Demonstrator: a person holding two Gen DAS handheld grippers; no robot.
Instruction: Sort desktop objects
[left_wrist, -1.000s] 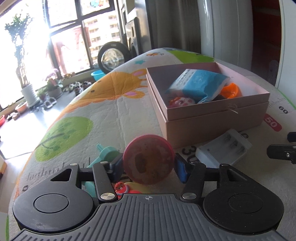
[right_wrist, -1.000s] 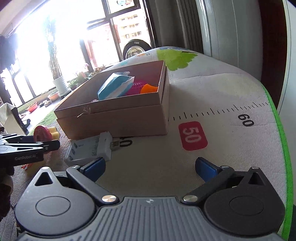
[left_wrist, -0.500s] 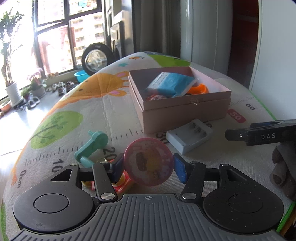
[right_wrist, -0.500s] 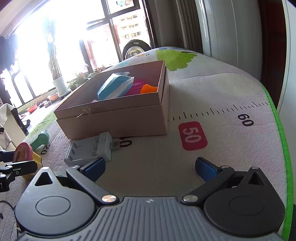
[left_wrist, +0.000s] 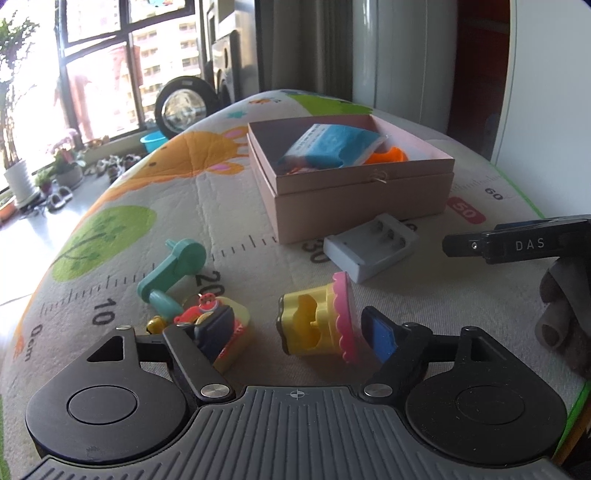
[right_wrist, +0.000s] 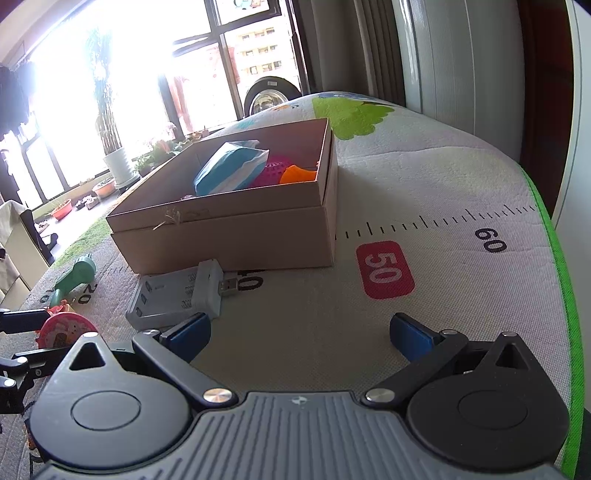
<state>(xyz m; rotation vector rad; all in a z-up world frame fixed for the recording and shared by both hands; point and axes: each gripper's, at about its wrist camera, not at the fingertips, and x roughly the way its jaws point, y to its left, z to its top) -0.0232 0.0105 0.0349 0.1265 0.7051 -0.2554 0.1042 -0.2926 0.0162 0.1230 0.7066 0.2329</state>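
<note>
My left gripper (left_wrist: 299, 332) is open. A yellow toy with a round pink scalloped top (left_wrist: 321, 321) lies on its side on the mat between the fingers, free of the pads; it also shows in the right wrist view (right_wrist: 61, 328). A pink cardboard box (left_wrist: 354, 192) stands beyond, holding a blue packet (left_wrist: 328, 144) and an orange piece (left_wrist: 388, 155). A grey battery charger (left_wrist: 369, 247) lies in front of the box. My right gripper (right_wrist: 299, 332) is open and empty over the mat, right of the charger (right_wrist: 173, 299).
A teal plastic toy (left_wrist: 170, 269) and a small red-and-yellow toy cluster (left_wrist: 214, 321) lie left of my left gripper. The play mat (right_wrist: 443, 184) ends in a green edge at the right. The right gripper's tip (left_wrist: 517, 243) shows at the right.
My left gripper pulled back from the box, lowered the pink-topped toy to the mat and opened, letting it go; the toy now lies on its side. My right gripper barely moved.
</note>
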